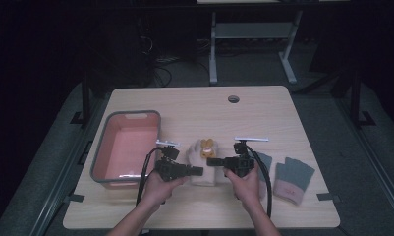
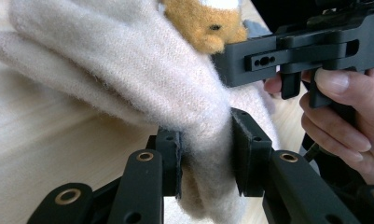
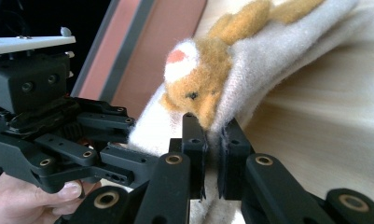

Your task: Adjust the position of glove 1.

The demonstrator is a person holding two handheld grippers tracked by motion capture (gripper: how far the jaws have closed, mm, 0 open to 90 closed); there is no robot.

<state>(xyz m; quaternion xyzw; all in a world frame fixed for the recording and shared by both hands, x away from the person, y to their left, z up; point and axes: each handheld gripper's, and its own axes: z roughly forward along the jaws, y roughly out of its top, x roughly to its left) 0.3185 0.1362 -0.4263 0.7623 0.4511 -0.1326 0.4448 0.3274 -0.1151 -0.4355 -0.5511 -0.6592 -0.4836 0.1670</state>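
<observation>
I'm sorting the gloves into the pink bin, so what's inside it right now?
The pink bin shows only its bare pink floor in the high view, with no glove visible inside. The strip just behind its near wall is hidden from that camera.

One cream woolly glove with an orange bear patch (image 1: 204, 160), two grey-green knitted gloves with pink cuffs (image 1: 293, 179), one grey-rimmed pink plastic tub (image 1: 128, 147) and two black hand-held grippers (image 1: 197, 171) (image 1: 213, 161).
</observation>
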